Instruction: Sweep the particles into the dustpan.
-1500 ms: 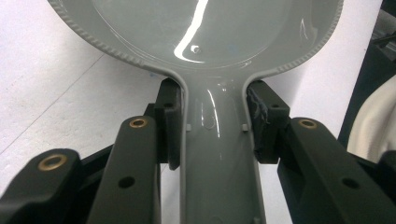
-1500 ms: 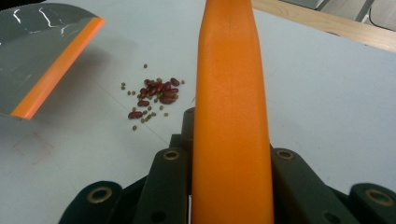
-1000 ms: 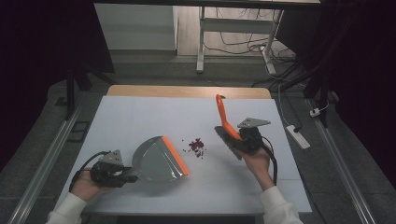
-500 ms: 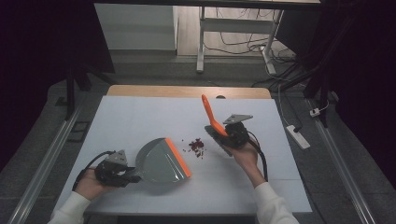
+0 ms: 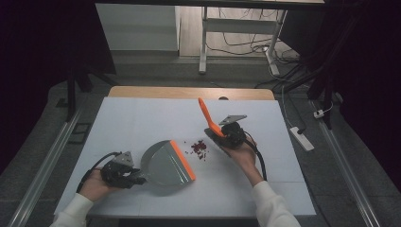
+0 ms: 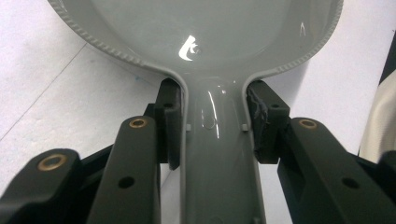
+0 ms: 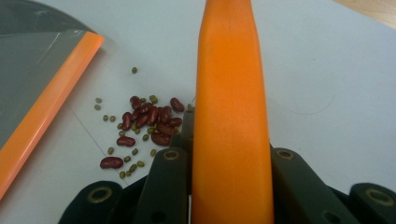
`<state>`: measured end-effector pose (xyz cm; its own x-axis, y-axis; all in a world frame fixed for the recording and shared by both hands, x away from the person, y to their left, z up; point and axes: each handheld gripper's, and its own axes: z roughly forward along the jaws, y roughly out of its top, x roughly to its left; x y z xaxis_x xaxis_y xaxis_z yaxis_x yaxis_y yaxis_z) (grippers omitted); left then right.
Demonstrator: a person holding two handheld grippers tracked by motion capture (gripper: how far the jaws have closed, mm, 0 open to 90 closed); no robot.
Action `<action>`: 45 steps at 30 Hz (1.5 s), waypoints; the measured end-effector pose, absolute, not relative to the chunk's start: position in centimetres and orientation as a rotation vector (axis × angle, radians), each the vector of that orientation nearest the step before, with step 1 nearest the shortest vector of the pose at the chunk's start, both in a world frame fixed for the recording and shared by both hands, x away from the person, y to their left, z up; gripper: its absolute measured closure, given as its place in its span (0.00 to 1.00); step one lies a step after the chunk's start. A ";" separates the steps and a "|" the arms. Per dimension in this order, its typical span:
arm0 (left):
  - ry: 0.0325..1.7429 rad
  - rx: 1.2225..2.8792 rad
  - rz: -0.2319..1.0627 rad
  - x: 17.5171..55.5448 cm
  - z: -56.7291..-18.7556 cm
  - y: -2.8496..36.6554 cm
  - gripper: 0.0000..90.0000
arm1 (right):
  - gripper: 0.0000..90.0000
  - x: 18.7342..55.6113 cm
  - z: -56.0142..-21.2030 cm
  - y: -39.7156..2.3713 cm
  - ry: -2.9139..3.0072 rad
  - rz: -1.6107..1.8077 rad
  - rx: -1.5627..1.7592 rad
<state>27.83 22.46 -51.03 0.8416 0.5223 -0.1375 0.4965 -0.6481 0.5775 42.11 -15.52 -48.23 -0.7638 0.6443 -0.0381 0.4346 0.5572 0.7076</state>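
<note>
1. On the white table (image 5: 142, 118), a small pile of red and green beans (image 5: 199, 148) serves as the landmark.
2. Just left of the beans lies a grey dustpan (image 5: 163, 163), its orange lip (image 5: 182, 160) facing them and close beside them, not touching.
3. Left of the beans, beyond the pan, the left gripper (image 5: 126, 174) is clenched on the dustpan's grey handle (image 6: 219, 158); both pads press its sides.
4. Just right of the beans, the right gripper (image 5: 226, 135) grasps an orange brush handle (image 5: 207, 116), which rises tilted up and away from the pile.
5. From the right gripper view, the beans (image 7: 140, 123) lie scattered between the orange lip (image 7: 46, 98) and the brush handle (image 7: 231, 116).
</note>
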 end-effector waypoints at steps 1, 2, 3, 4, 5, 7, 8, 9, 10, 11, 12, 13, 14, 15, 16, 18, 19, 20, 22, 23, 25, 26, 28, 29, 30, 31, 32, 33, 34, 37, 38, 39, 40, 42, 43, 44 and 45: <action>0.738 2.396 0.050 27.9 -51.0 22.4 0.69 | 0.85 42.2 -48.3 -15.4 2.502 1.016 0.894; 0.732 2.402 0.051 27.9 -51.1 22.4 0.69 | 0.85 42.2 -48.4 -15.2 2.503 1.006 0.888; 0.727 2.407 0.049 28.0 -51.1 22.3 0.69 | 0.85 42.3 -48.5 -15.1 2.505 0.998 0.886; 0.730 2.405 0.048 28.0 -51.1 22.2 0.69 | 0.85 42.4 -48.6 -15.0 2.510 0.987 0.879; 0.726 2.410 0.047 28.0 -51.2 22.1 0.69 | 0.85 42.5 -48.7 -14.8 2.513 0.982 0.881; 0.722 2.412 0.044 28.0 -51.2 22.1 0.69 | 0.85 42.6 -48.9 -14.6 2.517 0.975 0.884; 0.722 2.413 0.044 28.0 -51.2 22.0 0.69 | 0.85 42.7 -49.0 -14.5 2.518 0.966 0.877; 0.722 2.415 0.045 28.0 -51.3 22.0 0.69 | 0.85 42.7 -49.0 -14.4 2.518 0.962 0.878; 0.721 2.418 0.044 28.0 -51.3 22.0 0.69 | 0.85 42.8 -49.1 -14.3 2.517 0.960 0.880; 0.720 2.419 0.042 28.0 -51.3 22.0 0.69 | 0.85 42.8 -49.1 -14.3 2.515 0.959 0.882; 0.720 2.419 0.039 28.1 -51.3 22.0 0.69 | 0.85 42.8 -49.1 -14.2 2.514 0.955 0.880; 0.722 2.416 0.039 28.1 -51.3 21.9 0.69 | 0.85 42.9 -49.1 -14.2 2.515 0.949 0.879; 0.720 2.417 0.039 28.1 -51.4 21.9 0.69 | 0.85 42.9 -49.2 -14.1 2.515 0.947 0.879; 0.719 2.418 0.039 28.1 -51.4 21.9 0.69 | 0.85 42.9 -49.2 -14.1 2.515 0.945 0.880; 0.720 2.416 0.035 28.1 -51.4 21.9 0.69 | 0.85 43.0 -49.3 -14.1 2.514 0.940 0.881; 0.722 2.415 0.032 28.2 -51.4 21.9 0.69 | 0.85 43.1 -49.4 -14.0 2.512 0.933 0.880; 0.723 2.415 0.029 28.2 -51.4 21.9 0.69 | 0.85 43.2 -49.5 -14.0 2.513 0.931 0.885; 0.726 2.414 0.027 28.2 -51.5 21.9 0.69 | 0.85 43.2 -49.6 -14.0 2.512 0.930 0.881; 0.730 2.411 0.019 28.3 -51.5 21.8 0.69 | 0.85 43.3 -49.7 -13.8 2.516 0.929 0.888; 0.730 2.414 0.017 28.4 -51.5 21.8 0.69 | 0.85 43.4 -49.8 -13.7 2.518 0.927 0.885; 0.731 2.413 0.010 28.5 -51.6 21.8 0.69 | 0.85 43.5 -50.0 -13.4 2.522 0.924 0.882; 0.731 2.412 0.007 28.5 -51.6 21.8 0.69 | 0.85 43.5 -50.1 -13.3 2.527 0.920 0.878; 0.734 2.410 0.009 28.5 -51.6 21.8 0.69 | 0.85 43.6 -50.2 -13.0 2.533 0.920 0.874; 0.735 2.409 0.008 28.5 -51.6 21.8 0.69 | 0.85 43.6 -50.3 -12.8 2.535 0.922 0.871; 0.735 2.409 0.005 28.6 -51.6 21.8 0.69 | 0.85 43.6 -50.3 -12.7 2.537 0.923 0.871; 0.731 2.414 0.004 28.6 -51.6 21.8 0.69 | 0.85 43.6 -50.3 -12.5 2.540 0.922 0.867; 0.731 2.413 0.005 28.6 -51.6 21.8 0.69 | 0.85 43.6 -50.4 -12.4 2.542 0.924 0.864; 0.731 2.414 0.004 28.6 -51.7 21.8 0.69 | 0.85 43.6 -50.4 -12.2 2.544 0.927 0.858; 0.731 2.415 0.003 28.6 -51.7 21.8 0.69 | 0.85 43.5 -50.4 -12.0 2.547 0.925 0.855; 0.735 2.412 0.003 28.6 -51.7 21.8 0.69 | 0.85 43.3 -50.5 -11.5 2.556 0.929 0.839; 0.735 2.412 0.002 28.6 -51.7 21.8 0.69 | 0.85 43.2 -50.5 -11.4 2.557 0.926 0.833; 0.736 2.412 0.002 28.6 -51.7 21.8 0.69 | 0.85 43.1 -50.5 -11.3 2.556 0.927 0.831; 0.736 2.412 0.002 28.7 -51.7 21.7 0.69 | 0.85 43.0 -50.5 -11.2 2.558 0.927 0.827; 0.736 2.412 0.001 28.7 -51.7 21.7 0.69 | 0.85 42.9 -50.5 -11.1 2.572 0.957 0.833; 0.736 2.412 0.001 28.7 -51.7 21.7 0.69 | 0.85 42.8 -50.6 -11.0 2.582 0.971 0.834; 0.737 2.412 0.003 28.7 -51.7 21.7 0.69 | 0.85 42.6 -50.6 -10.8 2.588 0.972 0.830; 0.739 2.412 0.003 28.7 -51.8 21.7 0.69 | 0.85 42.5 -50.6 -10.6 2.586 0.962 0.813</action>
